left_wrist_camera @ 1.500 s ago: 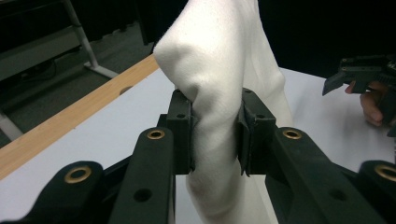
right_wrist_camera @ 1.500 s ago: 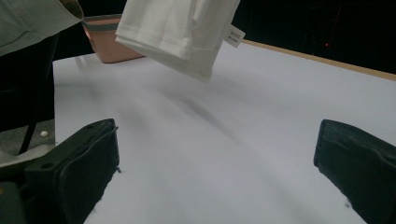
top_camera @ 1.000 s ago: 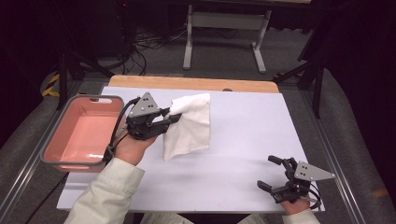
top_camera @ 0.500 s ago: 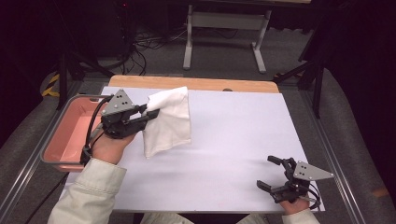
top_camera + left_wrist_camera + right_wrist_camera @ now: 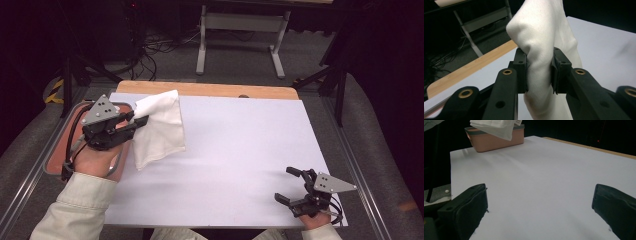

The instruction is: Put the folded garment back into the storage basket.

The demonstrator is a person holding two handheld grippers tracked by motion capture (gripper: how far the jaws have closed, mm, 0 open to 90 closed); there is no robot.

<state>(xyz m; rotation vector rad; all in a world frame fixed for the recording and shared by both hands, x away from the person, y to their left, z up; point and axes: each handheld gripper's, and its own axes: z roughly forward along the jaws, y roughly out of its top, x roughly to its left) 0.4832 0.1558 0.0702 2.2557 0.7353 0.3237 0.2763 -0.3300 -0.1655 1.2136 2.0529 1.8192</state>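
White cloth is pinched by the closed left gripper at the pink bin's right rim, right gripper open and empty; the hanging tail could be snagged on the rim.

The high view looks forward and down on the whole white table from above the person's side. The left gripper view sits close behind its jaws, facing the cloth. The right gripper view looks low across the table toward the pink bin. All three share the table and cloth.
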